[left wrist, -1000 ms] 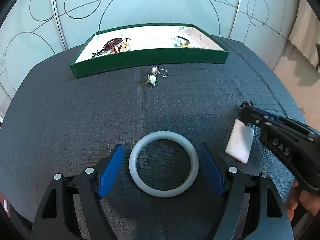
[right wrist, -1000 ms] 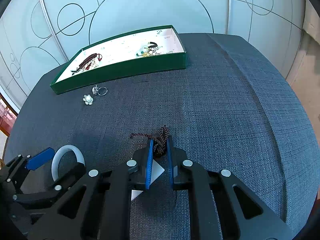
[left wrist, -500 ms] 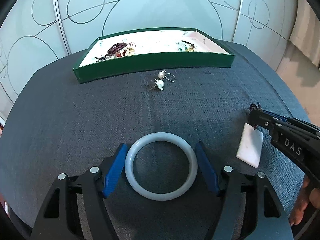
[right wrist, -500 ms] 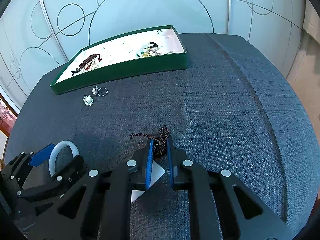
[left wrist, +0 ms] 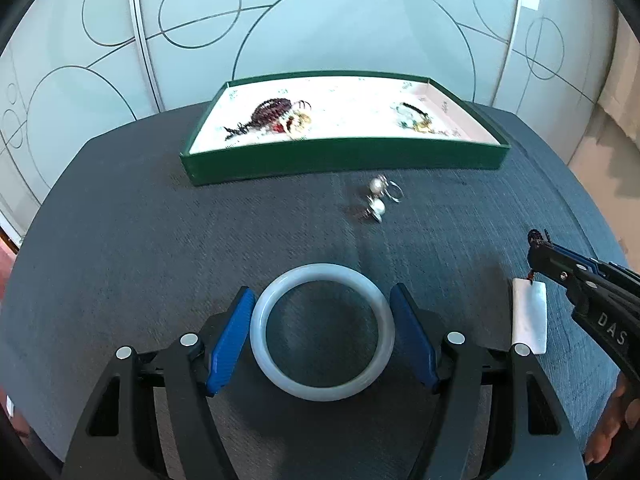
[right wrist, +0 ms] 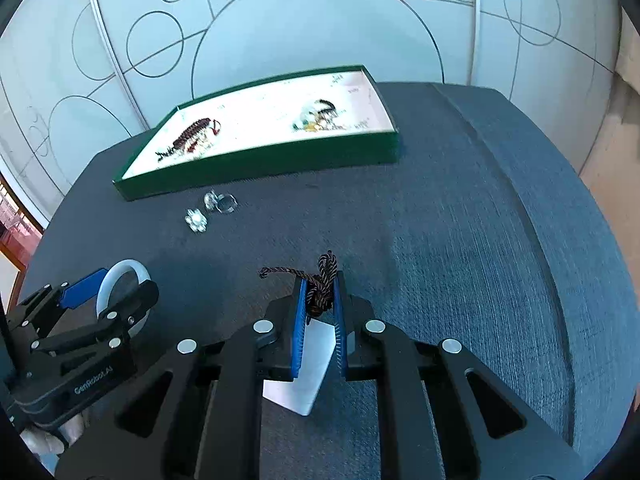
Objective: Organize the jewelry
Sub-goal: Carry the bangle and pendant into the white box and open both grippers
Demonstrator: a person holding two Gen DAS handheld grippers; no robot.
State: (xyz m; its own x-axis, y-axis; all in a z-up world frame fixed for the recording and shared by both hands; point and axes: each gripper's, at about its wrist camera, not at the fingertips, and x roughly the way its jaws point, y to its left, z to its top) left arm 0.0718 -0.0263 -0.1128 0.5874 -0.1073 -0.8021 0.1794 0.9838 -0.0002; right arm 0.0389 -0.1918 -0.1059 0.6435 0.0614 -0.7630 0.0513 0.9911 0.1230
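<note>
Pale jade-white, the bangle (left wrist: 322, 332) lies flat on the dark grey cloth of the desk (left wrist: 120, 248), between the two blue pads of the left hand-held gripper (left wrist: 322, 338). The left pad (left wrist: 230, 342) touches the ring's outer edge and the right pad (left wrist: 414, 340) sits just beside it; whether they truly press on it cannot be told. A second ago the pads stood clear of the bangle on both sides, so the jaws have narrowed onto it, and the view has drifted so that the tray now sits more to the right.

To the right of that gripper, the right hand-held gripper (right wrist: 320, 300) is clamped shut on the dark braided cord (right wrist: 322, 284) of a white flat pendant (right wrist: 308, 364), whose slab hangs below the pads. It has not shifted over the last second.

Ahead of both grippers, two small pearl pieces (left wrist: 378, 200) lie together on the cloth, just in front of the green tray (left wrist: 344, 156). Inside the tray, a dark beaded bracelet (left wrist: 272, 110) lies at the left and a small cluster of jewelry (left wrist: 412, 118) at the right.
</note>
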